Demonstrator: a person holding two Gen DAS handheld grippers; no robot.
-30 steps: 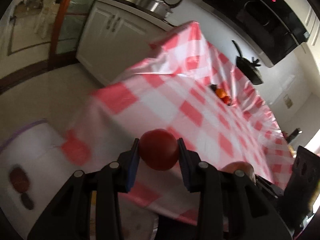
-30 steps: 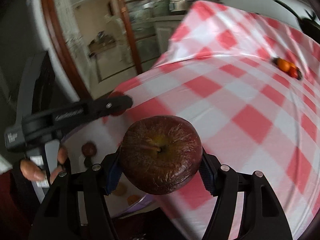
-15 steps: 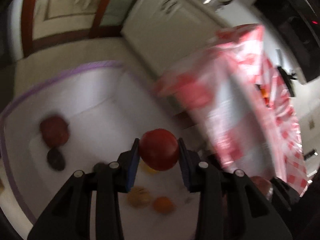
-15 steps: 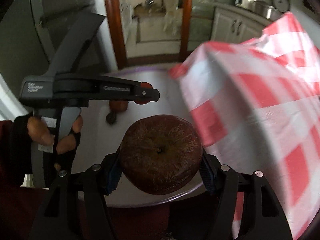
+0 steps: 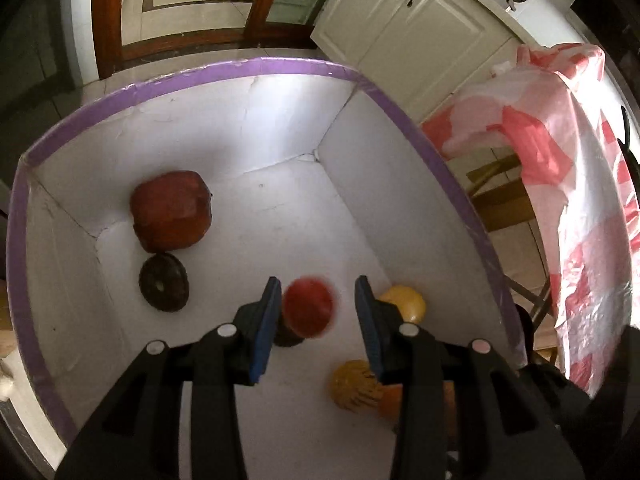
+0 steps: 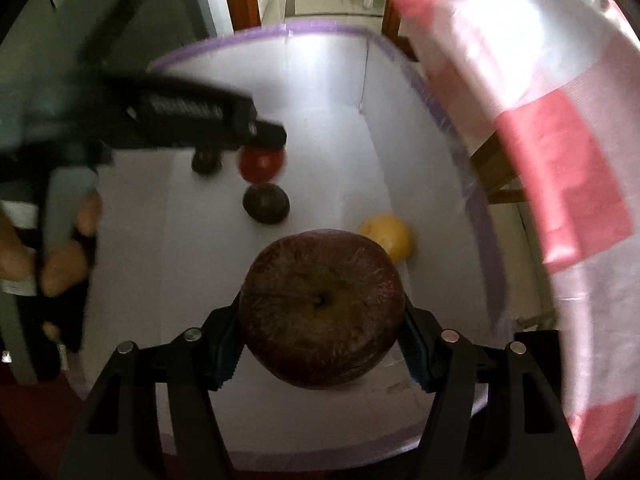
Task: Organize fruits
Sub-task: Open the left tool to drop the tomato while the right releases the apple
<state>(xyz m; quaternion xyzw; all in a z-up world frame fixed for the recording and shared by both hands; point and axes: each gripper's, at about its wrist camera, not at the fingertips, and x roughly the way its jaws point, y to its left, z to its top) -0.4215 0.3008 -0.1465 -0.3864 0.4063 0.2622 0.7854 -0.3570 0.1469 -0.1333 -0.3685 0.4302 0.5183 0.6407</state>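
both grippers hang over a white box (image 5: 280, 92) with a purple rim, set on the floor beside a table draped in a red-checked cloth (image 5: 580, 200).

the left wrist view shows the left gripper (image 5: 316, 316) with its jaws opening: a small red fruit (image 5: 309, 307), blurred, sits in the gap with space showing between it and the right pad. this view alone takes in the far corner of the box, where a large red apple (image 5: 171, 211) lies against the wall with a dark round fruit (image 5: 163, 282) just in front of it. a yellow fruit (image 5: 404, 302) and a ribbed yellow one (image 5: 354, 386) lie near the right wall.

the right wrist view shows the right gripper (image 6: 320, 344) clamped on a big dark-red apple (image 6: 322, 308), stem side up, above the near end of the box. it also catches the left gripper from the side, the person's fingers (image 6: 64, 268) on its handle, the red fruit at its tip, and a dark fruit (image 6: 266, 203) below it that the left view mostly hides.
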